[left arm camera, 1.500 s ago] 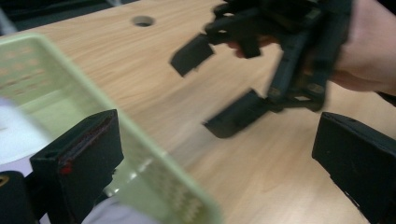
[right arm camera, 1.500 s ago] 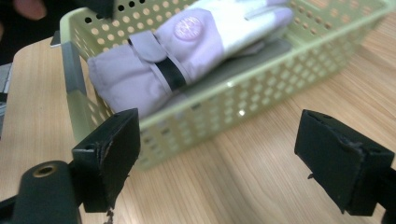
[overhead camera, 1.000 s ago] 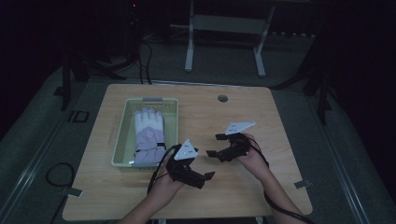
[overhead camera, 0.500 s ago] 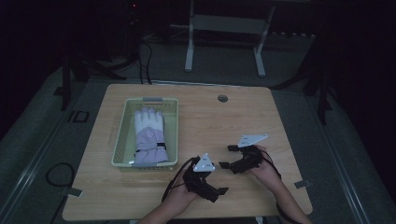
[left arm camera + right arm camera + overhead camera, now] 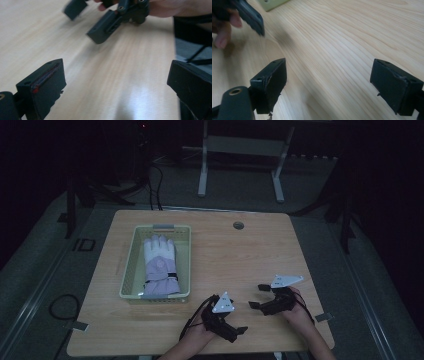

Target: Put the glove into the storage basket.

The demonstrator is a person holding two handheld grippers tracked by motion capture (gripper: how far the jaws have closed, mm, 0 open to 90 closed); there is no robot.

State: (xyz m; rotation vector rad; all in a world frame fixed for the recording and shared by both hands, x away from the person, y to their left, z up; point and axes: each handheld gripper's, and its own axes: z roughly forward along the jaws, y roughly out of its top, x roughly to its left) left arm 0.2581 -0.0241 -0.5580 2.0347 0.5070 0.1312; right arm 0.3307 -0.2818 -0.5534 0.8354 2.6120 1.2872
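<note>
both grippers, left (image 5: 239, 330) and right (image 5: 256, 296), rest wide open and empty near the table (image 5: 240, 255) front edge, well apart from the glove (image 5: 160, 265) lying in the basket (image 5: 131, 255), so a blind reach in this dim light might catch its rim.

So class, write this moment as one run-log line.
left gripper: open, empty | right gripper: open, empty | glove: in basket | both grippers near table's front edge
</note>
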